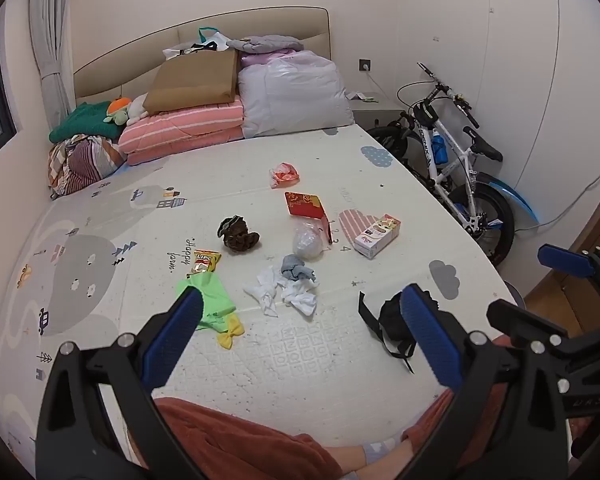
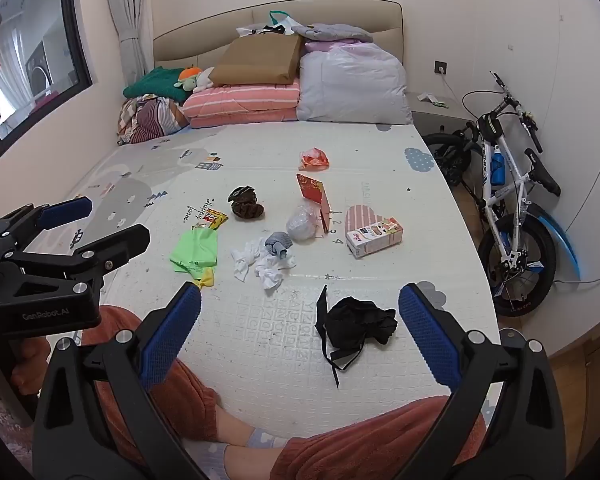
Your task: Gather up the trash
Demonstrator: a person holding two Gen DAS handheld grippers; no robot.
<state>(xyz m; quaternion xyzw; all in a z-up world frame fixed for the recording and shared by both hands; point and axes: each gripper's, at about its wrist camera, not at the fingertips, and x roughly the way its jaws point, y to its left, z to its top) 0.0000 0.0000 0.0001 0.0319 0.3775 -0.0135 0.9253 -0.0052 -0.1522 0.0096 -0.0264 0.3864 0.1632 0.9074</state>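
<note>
Trash lies scattered on the patterned play mat (image 1: 228,360) that covers the bed. There is a green bag (image 1: 212,294) (image 2: 194,250), a yellow snack wrapper (image 1: 205,261) (image 2: 214,218), crumpled white tissue (image 1: 284,292) (image 2: 260,264), a grey sock (image 1: 297,268), a clear plastic ball (image 1: 308,240) (image 2: 301,224), a red card (image 1: 306,205) (image 2: 314,190), a small carton (image 1: 378,236) (image 2: 374,237), an orange wrapper (image 1: 284,174) (image 2: 314,159), a brown scrunchie (image 1: 238,234) (image 2: 245,204) and a black cloth (image 1: 392,316) (image 2: 356,324). My left gripper (image 1: 302,316) and right gripper (image 2: 300,314) are open, empty, above the near edge.
Folded bedding and pillows (image 1: 292,92) are stacked at the headboard. A child's bicycle (image 1: 460,156) (image 2: 512,184) stands to the right of the bed. The person's knees in orange trousers (image 2: 360,440) are at the near edge. A window (image 2: 32,60) is on the left wall.
</note>
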